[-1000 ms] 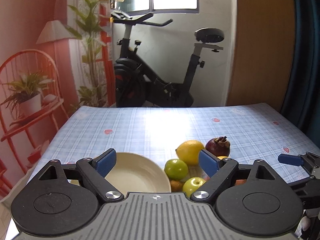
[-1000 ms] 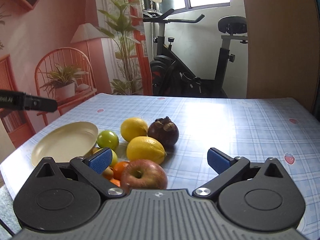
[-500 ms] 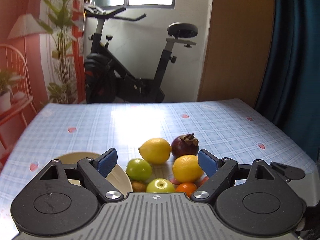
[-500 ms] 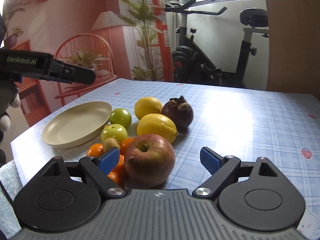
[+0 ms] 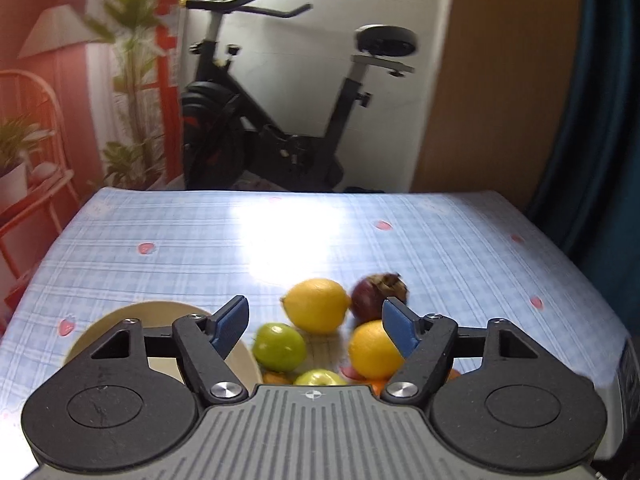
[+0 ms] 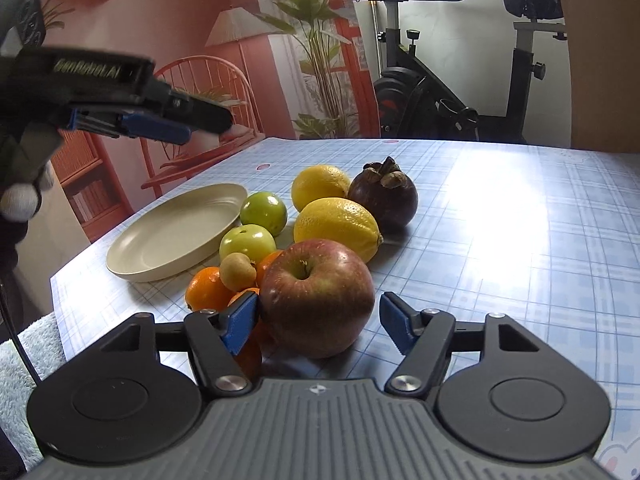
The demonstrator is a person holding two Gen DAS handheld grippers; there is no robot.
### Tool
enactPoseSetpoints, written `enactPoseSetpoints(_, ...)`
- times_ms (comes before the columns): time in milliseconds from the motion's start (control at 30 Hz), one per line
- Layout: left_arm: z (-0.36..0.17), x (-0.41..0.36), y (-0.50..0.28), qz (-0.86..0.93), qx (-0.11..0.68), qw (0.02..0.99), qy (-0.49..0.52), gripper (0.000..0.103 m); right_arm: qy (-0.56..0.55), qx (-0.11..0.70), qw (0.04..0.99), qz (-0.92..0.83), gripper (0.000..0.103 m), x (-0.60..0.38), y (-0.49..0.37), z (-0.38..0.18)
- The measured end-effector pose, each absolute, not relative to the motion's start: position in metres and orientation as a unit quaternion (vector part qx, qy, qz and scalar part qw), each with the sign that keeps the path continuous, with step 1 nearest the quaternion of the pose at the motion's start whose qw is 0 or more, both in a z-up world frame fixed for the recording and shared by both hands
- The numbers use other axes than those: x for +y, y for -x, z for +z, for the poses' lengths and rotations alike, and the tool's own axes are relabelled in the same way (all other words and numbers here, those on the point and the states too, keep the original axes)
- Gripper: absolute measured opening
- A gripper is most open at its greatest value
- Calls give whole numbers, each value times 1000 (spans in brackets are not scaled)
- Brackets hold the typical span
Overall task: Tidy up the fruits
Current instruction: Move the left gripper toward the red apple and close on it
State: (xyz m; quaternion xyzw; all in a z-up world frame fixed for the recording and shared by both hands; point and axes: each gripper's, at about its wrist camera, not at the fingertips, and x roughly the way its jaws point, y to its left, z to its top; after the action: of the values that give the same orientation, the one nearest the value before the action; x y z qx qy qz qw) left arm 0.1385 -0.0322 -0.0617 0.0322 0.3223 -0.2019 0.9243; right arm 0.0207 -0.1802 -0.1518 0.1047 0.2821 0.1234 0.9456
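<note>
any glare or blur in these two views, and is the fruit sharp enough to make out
Left wrist view: window glare whitens the tablecloth behind the lemon; the whole frame is slightly motion-smeared, and straight edges bow from the fisheye lens. Right wrist view: the apple and plate are crisp, with a bright washed-out patch on the cloth to the right; the left gripper is dark and soft.

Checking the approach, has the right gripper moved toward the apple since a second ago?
Yes. The right gripper has closed in on the apple, jaws narrowing around it, not yet gripping.
</note>
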Motion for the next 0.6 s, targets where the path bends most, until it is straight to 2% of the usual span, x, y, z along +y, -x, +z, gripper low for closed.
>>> enactPoseSetpoints(200, -57, -33, -144, -199, 340, 919, -19, 74, -89, 287, 946, 124, 67, -175, -22, -153)
enactPoseSetpoints(333, -71, -51, -136, -235, 368, 899, -34, 57, -98, 287, 945, 124, 66, -179, -20, -153)
enactPoseSetpoints(400, -78, -60, -133, -260, 380, 887, -37, 54, -102, 286, 945, 123, 65, -180, -19, -153)
enactPoseSetpoints(600, -99, -82, -125, -311, 399, 861, -60, 53, -103, 284, 945, 120, 65, -180, -17, -152)
